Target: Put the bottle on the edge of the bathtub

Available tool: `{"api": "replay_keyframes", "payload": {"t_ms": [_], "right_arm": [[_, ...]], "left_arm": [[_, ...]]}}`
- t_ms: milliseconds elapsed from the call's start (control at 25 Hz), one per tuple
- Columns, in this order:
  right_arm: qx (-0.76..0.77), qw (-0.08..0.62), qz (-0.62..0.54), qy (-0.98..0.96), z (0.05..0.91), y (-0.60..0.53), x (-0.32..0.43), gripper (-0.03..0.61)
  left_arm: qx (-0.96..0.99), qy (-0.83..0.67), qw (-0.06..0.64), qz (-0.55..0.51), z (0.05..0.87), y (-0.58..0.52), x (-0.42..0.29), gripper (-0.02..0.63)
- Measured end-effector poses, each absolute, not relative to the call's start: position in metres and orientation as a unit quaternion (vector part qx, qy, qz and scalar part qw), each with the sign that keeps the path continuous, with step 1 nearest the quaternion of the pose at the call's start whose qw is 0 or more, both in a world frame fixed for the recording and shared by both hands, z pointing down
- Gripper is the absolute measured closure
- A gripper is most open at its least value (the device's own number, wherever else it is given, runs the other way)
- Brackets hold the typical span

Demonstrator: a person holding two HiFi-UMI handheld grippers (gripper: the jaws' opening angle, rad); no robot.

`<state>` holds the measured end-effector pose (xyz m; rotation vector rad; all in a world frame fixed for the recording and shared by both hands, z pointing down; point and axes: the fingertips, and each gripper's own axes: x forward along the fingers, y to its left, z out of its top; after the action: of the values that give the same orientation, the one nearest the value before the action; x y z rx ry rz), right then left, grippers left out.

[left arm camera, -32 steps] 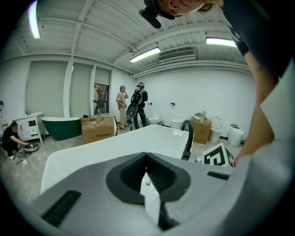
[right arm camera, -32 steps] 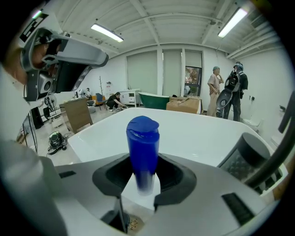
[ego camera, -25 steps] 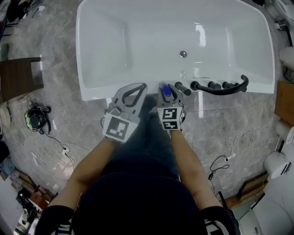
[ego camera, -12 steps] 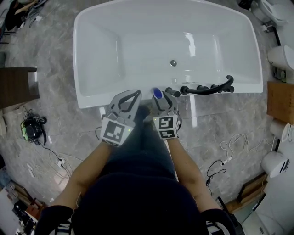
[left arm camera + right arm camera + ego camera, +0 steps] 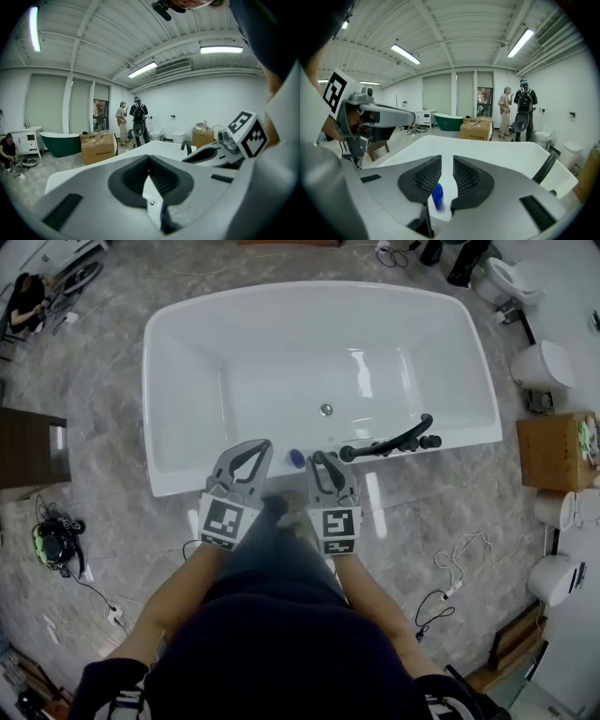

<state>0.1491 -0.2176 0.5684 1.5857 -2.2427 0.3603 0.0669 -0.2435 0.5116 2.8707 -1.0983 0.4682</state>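
The small bottle with a blue cap (image 5: pixel 297 458) stood upright on the near long edge of the white oval bathtub (image 5: pixel 178 482), about midway along that edge and just to the left of the black curved faucet (image 5: pixel 389 440). Nothing touched it.

The right gripper (image 5: pixel 323 463) had carried the bottle between its jaws one second earlier. Since then it had let go and lifted clear. Its jaws had just been closing again, and they now stood partly apart with a narrow gap. The right gripper view showed the blue cap through that gap, but well below the ribbed pads (image 5: pixel 465 176). The pads pressed on nothing, so the tool was empty.

The left gripper (image 5: pixel 255 448) hovered just to the left of the bottle. Its jaws were together and held nothing.

In the head view the bathtub also appeared smaller than before. This suggested that the person had straightened up and drawn back over the grey marble floor (image 5: pixel 103 474).

Assessment: the bottle rested on the edge unaided, with both tools off it. The placement therefore appeared complete. The main remaining risk was a knock from either gripper, since both were still near the bottle.
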Motion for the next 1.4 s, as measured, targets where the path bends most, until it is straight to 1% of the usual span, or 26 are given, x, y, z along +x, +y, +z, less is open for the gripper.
{"api": "replay_keyframes", "payload": {"t_ms": [120, 200, 320, 440, 560, 720, 920, 1080, 1240, 1400], "right_arm": [[0.595, 0.158, 0.104, -0.781, 0.527, -0.234, 0.173, 0.543], [0.612, 0.141, 0.091, -0.772, 0.499, -0.241, 0.186, 0.560], [0.629, 0.117, 0.063, -0.766, 0.457, -0.249, 0.198, 0.561], [0.637, 0.102, 0.029, -0.763, 0.415, -0.255, 0.210, 0.561], [0.637, 0.094, -0.006, -0.765, 0.382, -0.257, 0.220, 0.561], [0.642, 0.077, -0.029, -0.762, 0.347, -0.253, 0.228, 0.561], [0.684, 0.072, -0.041, -0.725, 0.327, -0.235, 0.244, 0.561], [0.738, 0.062, -0.050, -0.670, 0.311, -0.200, 0.284, 0.561], [0.810, 0.058, -0.057, -0.581, 0.288, -0.141, 0.350, 0.561], [0.867, 0.053, -0.063, -0.491, 0.271, -0.066, 0.400, 0.561]], "left_arm": [[0.925, -0.359, 0.000, 0.124, 0.485, -0.256, 0.076, 0.612], [0.925, -0.365, -0.010, 0.104, 0.464, -0.261, 0.079, 0.612], [0.923, -0.376, -0.023, 0.081, 0.434, -0.267, 0.079, 0.612], [0.914, -0.397, -0.039, 0.076, 0.406, -0.275, 0.081, 0.612], [0.905, -0.420, -0.041, 0.060, 0.375, -0.282, 0.082, 0.612], [0.898, -0.429, -0.078, 0.066, 0.345, -0.286, 0.081, 0.612], [0.914, -0.391, -0.092, 0.057, 0.327, -0.288, 0.094, 0.612], [0.941, -0.327, -0.086, 0.029, 0.315, -0.275, 0.140, 0.612], [0.971, -0.213, -0.104, -0.006, 0.278, -0.235, 0.226, 0.612], [0.989, -0.109, -0.098, -0.028, 0.262, -0.178, 0.295, 0.612]]}}
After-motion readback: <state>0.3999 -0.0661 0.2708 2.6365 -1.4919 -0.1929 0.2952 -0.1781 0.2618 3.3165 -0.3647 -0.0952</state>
